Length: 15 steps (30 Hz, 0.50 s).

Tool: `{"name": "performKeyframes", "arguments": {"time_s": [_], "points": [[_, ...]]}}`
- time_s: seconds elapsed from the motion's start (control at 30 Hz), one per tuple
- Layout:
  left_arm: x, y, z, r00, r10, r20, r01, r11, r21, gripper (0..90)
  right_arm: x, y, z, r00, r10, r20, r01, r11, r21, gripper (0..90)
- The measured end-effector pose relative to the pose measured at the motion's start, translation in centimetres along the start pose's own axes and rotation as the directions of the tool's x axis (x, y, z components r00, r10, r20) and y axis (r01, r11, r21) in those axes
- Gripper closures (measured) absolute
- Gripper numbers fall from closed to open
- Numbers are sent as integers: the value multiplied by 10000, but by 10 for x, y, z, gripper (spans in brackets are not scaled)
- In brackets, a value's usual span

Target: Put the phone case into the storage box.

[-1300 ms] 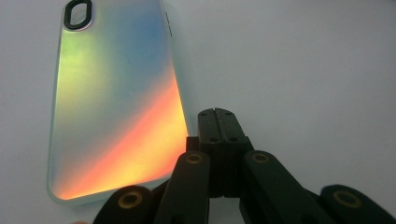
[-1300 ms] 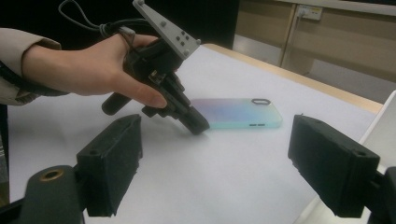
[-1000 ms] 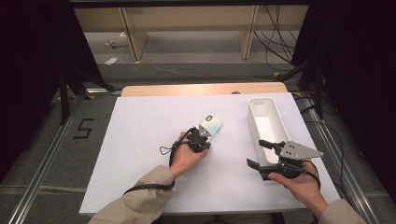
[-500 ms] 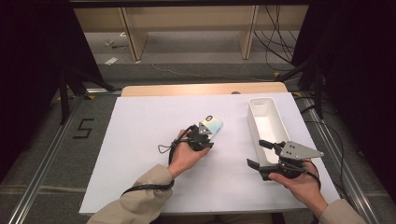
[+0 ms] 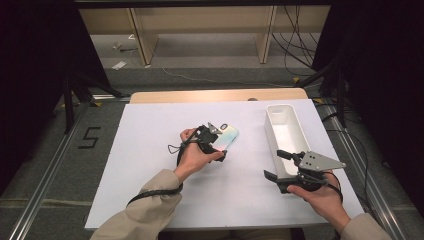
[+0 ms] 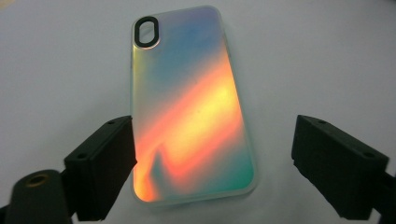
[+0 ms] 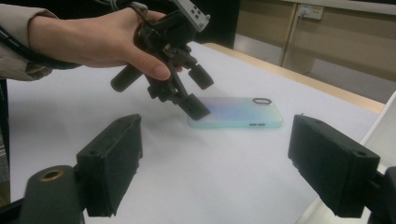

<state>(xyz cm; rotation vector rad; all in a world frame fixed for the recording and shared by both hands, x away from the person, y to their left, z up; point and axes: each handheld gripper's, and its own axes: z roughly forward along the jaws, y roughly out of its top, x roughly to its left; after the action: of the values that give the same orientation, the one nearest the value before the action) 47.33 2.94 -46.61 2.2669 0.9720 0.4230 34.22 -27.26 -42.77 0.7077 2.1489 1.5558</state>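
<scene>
Looked along two black jaws standing wide apart, nothing between them. Beyond, a phone case (image 7: 236, 113) lay flat on the white table (image 7: 196, 186). Left gripper (image 7: 196, 91) hovered over the case's near end, jaws just opening, held by a hand (image 7: 100, 39).

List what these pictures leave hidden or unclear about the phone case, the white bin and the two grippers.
- Phone case: high view, its near end is covered by the left gripper and hand; whether a phone sits inside cannot be told.
- Phone case: left gripper view, its lower left corner is hidden behind one black jaw.
- White bin: high view, its near end is covered by the right gripper; right gripper view, cut off by the right edge.
</scene>
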Motion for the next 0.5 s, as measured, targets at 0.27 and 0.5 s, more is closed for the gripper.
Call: {"name": "performKeyframes", "arguments": {"time_s": [0.27,0.5], "points": [[7,4,13,9999,-83,83,78,9987,507,45,0,0,0,10000,2,2,-2,10000,2,185],[7,7,19,9999,-50,124,40,9968,796,45,0,0,0,10000,1,-14,-1,10000,13,185]]}}
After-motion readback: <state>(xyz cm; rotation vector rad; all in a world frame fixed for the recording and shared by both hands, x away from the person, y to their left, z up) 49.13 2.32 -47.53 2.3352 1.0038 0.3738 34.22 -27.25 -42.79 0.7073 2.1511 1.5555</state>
